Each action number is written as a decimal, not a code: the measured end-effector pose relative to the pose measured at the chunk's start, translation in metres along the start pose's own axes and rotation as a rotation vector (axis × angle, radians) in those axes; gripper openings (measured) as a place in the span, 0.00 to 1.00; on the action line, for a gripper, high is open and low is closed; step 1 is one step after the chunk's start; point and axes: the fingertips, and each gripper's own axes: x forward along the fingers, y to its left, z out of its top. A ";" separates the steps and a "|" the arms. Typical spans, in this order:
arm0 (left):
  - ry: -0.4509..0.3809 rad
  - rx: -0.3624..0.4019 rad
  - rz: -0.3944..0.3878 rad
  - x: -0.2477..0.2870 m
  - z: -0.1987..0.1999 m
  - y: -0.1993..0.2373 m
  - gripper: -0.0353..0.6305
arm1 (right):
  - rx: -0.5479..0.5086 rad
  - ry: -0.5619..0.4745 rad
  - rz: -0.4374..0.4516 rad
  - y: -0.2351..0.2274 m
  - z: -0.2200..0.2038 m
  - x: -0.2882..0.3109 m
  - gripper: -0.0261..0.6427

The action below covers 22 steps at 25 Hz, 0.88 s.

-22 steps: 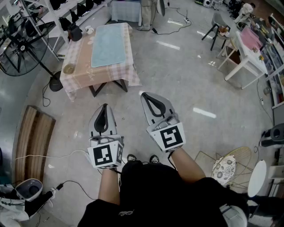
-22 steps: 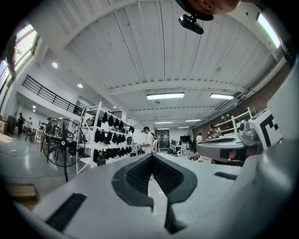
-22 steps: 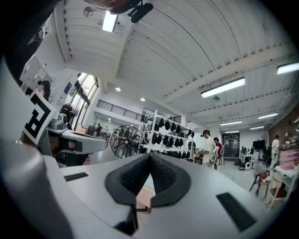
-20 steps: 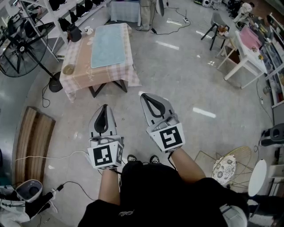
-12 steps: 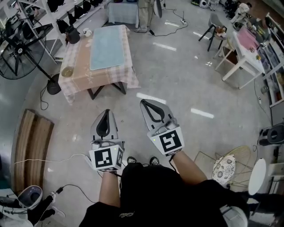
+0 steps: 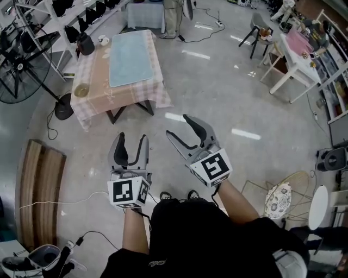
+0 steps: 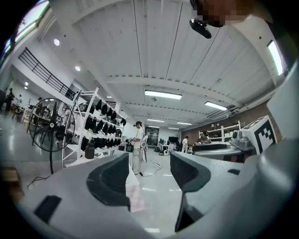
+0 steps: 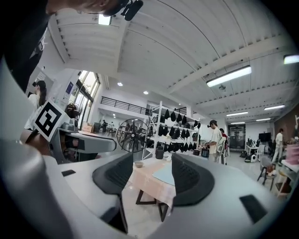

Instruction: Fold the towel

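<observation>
A light blue towel (image 6: 131,57) lies flat on a low table under a pink checked cloth (image 6: 92,87), far ahead of both grippers. My left gripper (image 6: 132,138) is held level above the floor, jaws open and empty. To its right, my right gripper (image 6: 179,125) is open and empty too. In the right gripper view the towel (image 8: 163,175) and table (image 8: 147,183) show between the spread jaws of the right gripper (image 8: 146,173). The left gripper (image 7: 149,163) frames only a corner of the cloth (image 7: 135,197) and the floor.
On the table stand a bowl (image 6: 80,90), a black bottle (image 6: 85,43) and a cup (image 6: 103,39). A standing fan (image 6: 22,59) and shelves flank its left. A person (image 6: 173,13) stands beyond. A wooden bench (image 6: 41,174), floor cables, white tables (image 6: 293,59) and a wicker chair (image 6: 288,201) surround me.
Both grippers' jaws were closed together in the earlier frames and now stand spread apart. The right gripper has tilted a little to the right. The towel lies unchanged.
</observation>
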 end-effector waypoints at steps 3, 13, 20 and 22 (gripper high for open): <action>0.001 0.000 -0.003 -0.001 0.000 0.014 0.44 | -0.011 -0.003 -0.005 0.004 0.001 0.007 0.39; 0.026 -0.019 0.000 0.029 -0.012 0.055 0.44 | -0.008 0.035 0.000 -0.010 -0.017 0.056 0.41; 0.039 0.001 0.032 0.108 -0.017 0.096 0.44 | 0.000 0.013 0.036 -0.057 -0.027 0.131 0.42; 0.040 0.006 0.037 0.139 -0.015 0.108 0.44 | 0.008 0.011 0.039 -0.079 -0.029 0.158 0.42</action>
